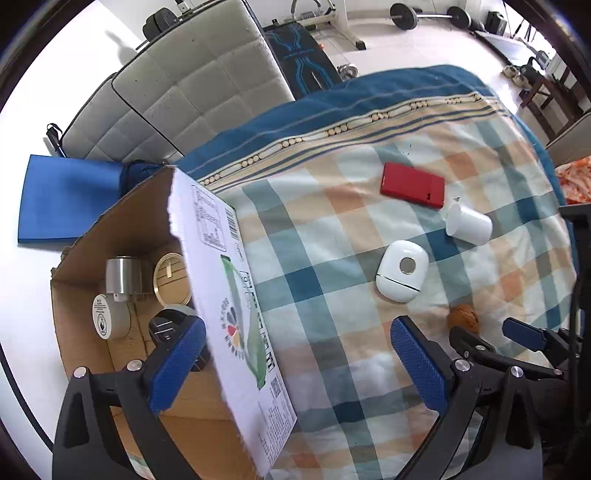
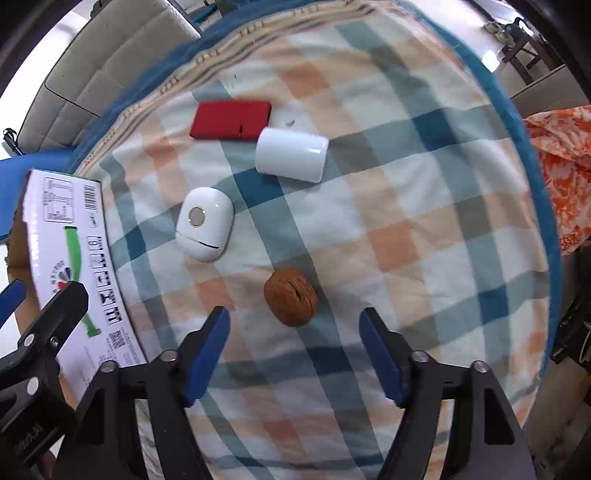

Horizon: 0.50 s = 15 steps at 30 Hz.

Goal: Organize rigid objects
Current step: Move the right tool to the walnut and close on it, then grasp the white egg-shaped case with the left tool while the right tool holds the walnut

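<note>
A brown walnut [image 2: 291,297] lies on the checked bedcover [image 2: 406,221], between the tips of my right gripper [image 2: 295,325]. Its blue pads stand apart from the nut on both sides, so it is open. Farther off lie a white rounded device [image 2: 204,229], a white cylinder [image 2: 291,155] on its side and a flat red box [image 2: 231,120]. My left gripper [image 1: 295,347] is open and straddles the white printed wall of the cardboard box [image 1: 229,295], one pad inside and one outside. In the box are a metal cylinder [image 1: 122,277], a gold round lid [image 1: 171,277], a white round container [image 1: 107,317] and a dark object [image 1: 166,328].
The box stands at the bed's left edge, with a blue mat [image 1: 66,199] and a grey padded panel [image 1: 192,81] beyond it. Barbell weights [image 1: 406,14] lie on the floor behind. An orange patterned cloth [image 2: 561,166] lies past the bed's right edge.
</note>
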Each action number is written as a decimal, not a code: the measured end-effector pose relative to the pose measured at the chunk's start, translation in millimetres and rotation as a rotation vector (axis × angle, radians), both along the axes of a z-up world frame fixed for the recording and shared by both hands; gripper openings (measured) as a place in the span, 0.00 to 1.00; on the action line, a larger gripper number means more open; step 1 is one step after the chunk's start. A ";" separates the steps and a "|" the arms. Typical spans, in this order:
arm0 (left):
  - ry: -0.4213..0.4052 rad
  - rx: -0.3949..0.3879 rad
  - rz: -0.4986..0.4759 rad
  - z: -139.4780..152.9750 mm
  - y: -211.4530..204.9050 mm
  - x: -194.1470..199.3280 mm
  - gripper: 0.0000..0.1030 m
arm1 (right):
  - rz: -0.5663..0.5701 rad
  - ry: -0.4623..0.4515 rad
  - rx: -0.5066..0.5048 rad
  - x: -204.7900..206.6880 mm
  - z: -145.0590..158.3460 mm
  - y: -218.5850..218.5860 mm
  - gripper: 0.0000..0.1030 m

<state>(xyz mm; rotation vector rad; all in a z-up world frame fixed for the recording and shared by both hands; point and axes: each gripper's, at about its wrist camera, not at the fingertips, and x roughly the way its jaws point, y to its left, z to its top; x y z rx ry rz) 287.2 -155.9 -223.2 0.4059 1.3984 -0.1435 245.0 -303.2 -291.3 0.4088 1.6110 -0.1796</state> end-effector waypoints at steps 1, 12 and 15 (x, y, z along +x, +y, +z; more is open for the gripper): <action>0.010 0.006 -0.001 -4.8 -0.8 2.1 1.00 | -0.002 0.008 0.015 1.5 -8.1 -0.3 0.63; 0.066 -0.046 -0.021 -31.0 -27.7 18.8 1.00 | -0.068 0.005 0.020 -1.6 -15.5 -40.4 0.38; 0.100 -0.086 -0.021 -41.7 -40.3 24.6 1.00 | -0.096 0.012 -0.017 1.9 -13.8 -64.8 0.38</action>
